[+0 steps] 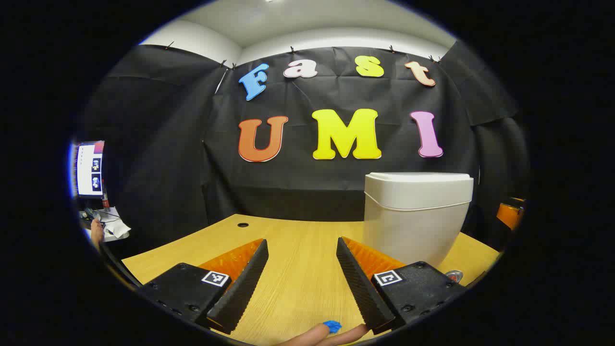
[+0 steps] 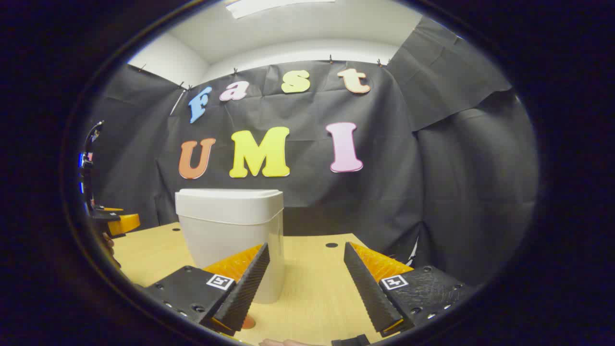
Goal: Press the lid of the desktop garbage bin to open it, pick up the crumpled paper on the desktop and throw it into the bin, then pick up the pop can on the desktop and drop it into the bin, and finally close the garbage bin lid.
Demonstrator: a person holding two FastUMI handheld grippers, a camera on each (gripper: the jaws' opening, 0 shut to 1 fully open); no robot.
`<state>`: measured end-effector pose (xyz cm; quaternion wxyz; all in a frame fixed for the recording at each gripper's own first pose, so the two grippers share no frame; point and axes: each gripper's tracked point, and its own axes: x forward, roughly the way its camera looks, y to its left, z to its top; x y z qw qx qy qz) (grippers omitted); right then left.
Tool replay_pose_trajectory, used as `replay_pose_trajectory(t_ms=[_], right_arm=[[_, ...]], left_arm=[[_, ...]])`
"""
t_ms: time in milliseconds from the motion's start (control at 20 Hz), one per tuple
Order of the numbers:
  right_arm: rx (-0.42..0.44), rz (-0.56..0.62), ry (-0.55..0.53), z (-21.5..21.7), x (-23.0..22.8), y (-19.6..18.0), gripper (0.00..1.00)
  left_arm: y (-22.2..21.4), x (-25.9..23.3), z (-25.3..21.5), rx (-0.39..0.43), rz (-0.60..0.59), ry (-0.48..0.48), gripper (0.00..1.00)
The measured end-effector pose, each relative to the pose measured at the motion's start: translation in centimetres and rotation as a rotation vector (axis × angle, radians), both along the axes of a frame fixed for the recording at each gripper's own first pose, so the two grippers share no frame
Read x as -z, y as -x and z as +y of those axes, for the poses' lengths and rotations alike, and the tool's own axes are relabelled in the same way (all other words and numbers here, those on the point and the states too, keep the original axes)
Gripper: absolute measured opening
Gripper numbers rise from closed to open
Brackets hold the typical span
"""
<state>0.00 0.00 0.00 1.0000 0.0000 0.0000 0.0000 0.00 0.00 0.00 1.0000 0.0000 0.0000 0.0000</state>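
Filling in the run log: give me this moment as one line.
bin: lid shut | left gripper: open, empty, over table | right gripper: open, empty, near bin | stage: lid not yet pressed

The garbage bin (image 1: 415, 216), right of centre in the left gripper view, looks like smooth plastic with a soft satin sheen; its lid (image 1: 419, 177) has the same finish. The tabletop (image 1: 298, 250) across the lower frame shows a pale wood grain, matt and even. The booth's wall (image 1: 158, 158) behind is matt cloth, creased and slightly rumpled. At the bottom, the left gripper (image 1: 301, 281) and, in the right gripper view, the right gripper (image 2: 306, 283) have jaws faced with finely ribbed, rough-looking pads on matt, grainy plastic bodies.
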Motion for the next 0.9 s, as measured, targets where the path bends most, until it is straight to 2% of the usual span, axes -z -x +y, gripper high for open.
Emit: replay_pose_trajectory(t_ms=[150, 300, 500, 750, 800, 900], right_arm=[[-0.034, 0.022, -0.050, 0.6, 0.0, 0.6, 0.96], [-0.050, 0.020, -0.082, 0.9, -0.5, 1.0, 0.95], [-0.091, 0.030, -0.077, 1.8, -1.4, 1.5, 0.96], [-0.076, -0.014, -0.033, 1.8, -2.6, 1.5, 0.96], [-0.078, -0.013, -0.026, 2.0, -2.7, 1.5, 0.99], [-0.083, -0.022, -0.020, 2.3, -3.2, 1.3, 0.96]], left_arm=[[0.5, 0.5, 0.6, 0.023, 0.005, 0.006, 0.94], [1.0, 0.7, 2.4, 0.000, -0.008, -0.032, 0.94], [1.2, 1.3, 3.1, 0.010, 0.009, -0.001, 0.94], [0.8, 1.7, 3.9, 0.007, 0.021, 0.014, 0.94], [0.7, 1.7, 3.9, 0.009, 0.024, 0.017, 0.94], [0.3, 1.9, 3.9, 0.012, 0.035, 0.033, 0.94]])
